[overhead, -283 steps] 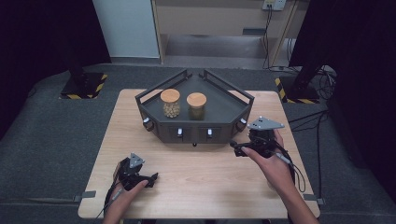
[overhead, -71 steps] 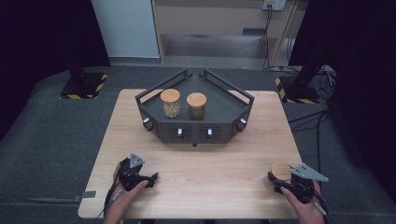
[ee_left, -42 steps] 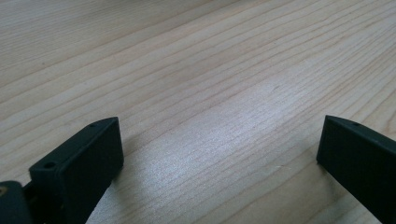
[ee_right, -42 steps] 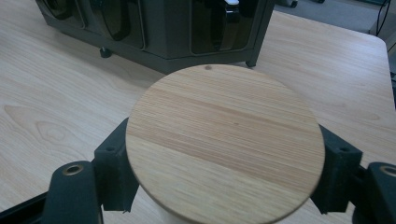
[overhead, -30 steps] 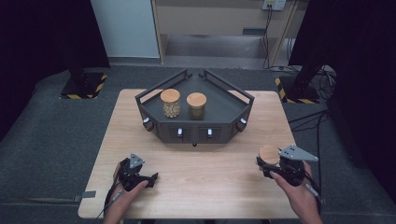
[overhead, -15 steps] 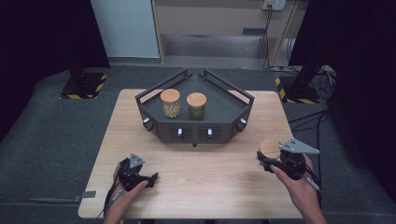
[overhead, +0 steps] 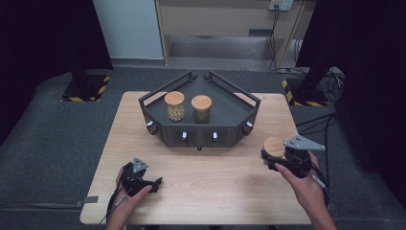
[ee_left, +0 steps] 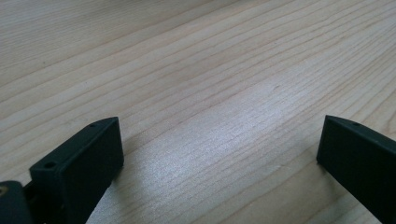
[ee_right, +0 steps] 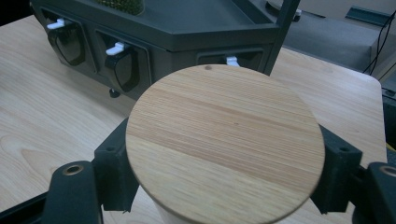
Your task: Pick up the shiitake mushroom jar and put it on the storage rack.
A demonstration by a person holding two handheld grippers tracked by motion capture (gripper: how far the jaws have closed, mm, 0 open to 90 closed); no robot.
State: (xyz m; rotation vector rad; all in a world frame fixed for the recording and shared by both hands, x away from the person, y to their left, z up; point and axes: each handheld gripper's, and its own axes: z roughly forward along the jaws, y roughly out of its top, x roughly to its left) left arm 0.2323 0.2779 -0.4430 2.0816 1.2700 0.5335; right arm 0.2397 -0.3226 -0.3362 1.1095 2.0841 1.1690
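A jar with a round wood lid is held by the right fingers near the desk's right edge. It is likely glass, smooth and breakable, and best gripped below the lid. The left fingers are wide, with nothing between.

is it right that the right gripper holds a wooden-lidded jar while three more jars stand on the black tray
Not quite. The right gripper does hold a wooden-lidded jar, but only two jars, one and another, stand on the black tray, as the high view shows.
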